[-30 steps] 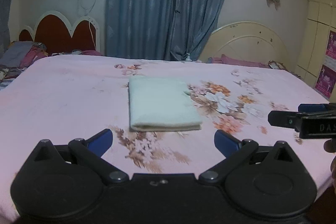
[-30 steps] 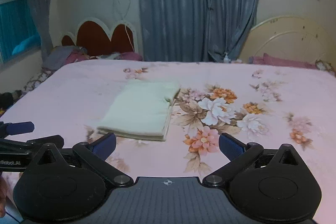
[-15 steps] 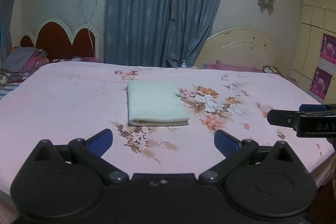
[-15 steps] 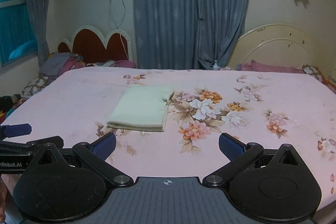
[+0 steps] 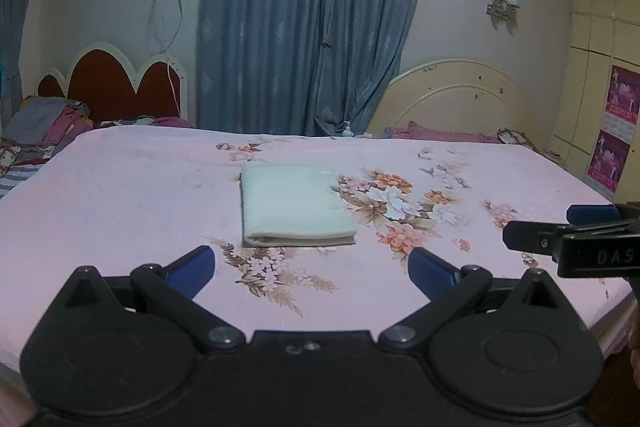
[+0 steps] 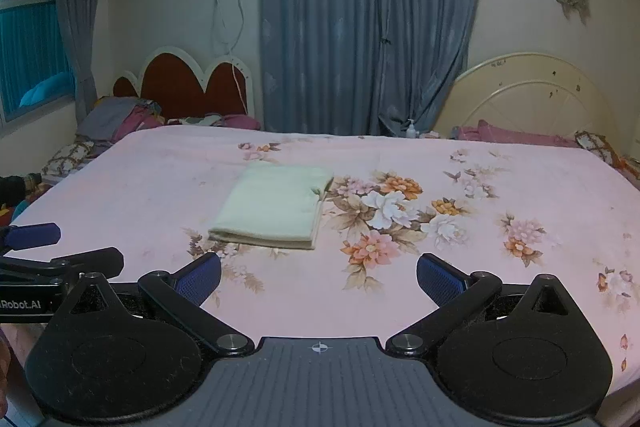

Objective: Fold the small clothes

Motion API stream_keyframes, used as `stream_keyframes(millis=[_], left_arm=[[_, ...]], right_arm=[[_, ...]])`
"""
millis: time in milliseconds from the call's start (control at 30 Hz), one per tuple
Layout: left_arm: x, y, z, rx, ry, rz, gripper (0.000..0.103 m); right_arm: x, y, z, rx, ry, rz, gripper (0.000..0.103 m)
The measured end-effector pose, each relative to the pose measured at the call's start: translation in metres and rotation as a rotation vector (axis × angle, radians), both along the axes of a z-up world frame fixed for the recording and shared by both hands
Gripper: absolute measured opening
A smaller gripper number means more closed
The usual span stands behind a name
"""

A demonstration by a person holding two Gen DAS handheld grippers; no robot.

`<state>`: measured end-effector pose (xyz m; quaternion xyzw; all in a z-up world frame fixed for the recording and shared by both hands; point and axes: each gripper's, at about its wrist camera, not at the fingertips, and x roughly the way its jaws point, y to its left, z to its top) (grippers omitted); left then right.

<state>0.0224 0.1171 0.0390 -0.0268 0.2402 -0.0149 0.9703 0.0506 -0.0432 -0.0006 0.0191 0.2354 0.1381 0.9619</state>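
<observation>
Folded cloth [image 5: 294,205] is laid flat mid-bed, untouched.
Left gripper [image 5: 312,269] and right gripper [image 6: 319,277] are held spread wide, empty, near the floral bedsheet [image 5: 120,203] edge; nothing is seen between them and the cloth.

side-by-side wrist views, sharing bed [image 5: 120,195]

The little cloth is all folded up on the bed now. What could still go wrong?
1. The folded cloth lies loose on the soft pink bedsheet; a bump from either claw might undo it.
2. Its right edge looks a bit uneven near the top corner, so the layers may slip apart.
3. The left claw and right claw are both open and close together, so they might knock each other.
</observation>
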Motion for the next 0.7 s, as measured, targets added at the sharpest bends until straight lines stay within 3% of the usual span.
stream_keyframes(millis=[700], left_arm=[[0.0038, 0.0056, 0.0016, 0.016, -0.004, -0.004, 0.102]], right_arm=[[0.0019, 0.0, 0.0034, 0.018, -0.004, 0.001, 0.103]])
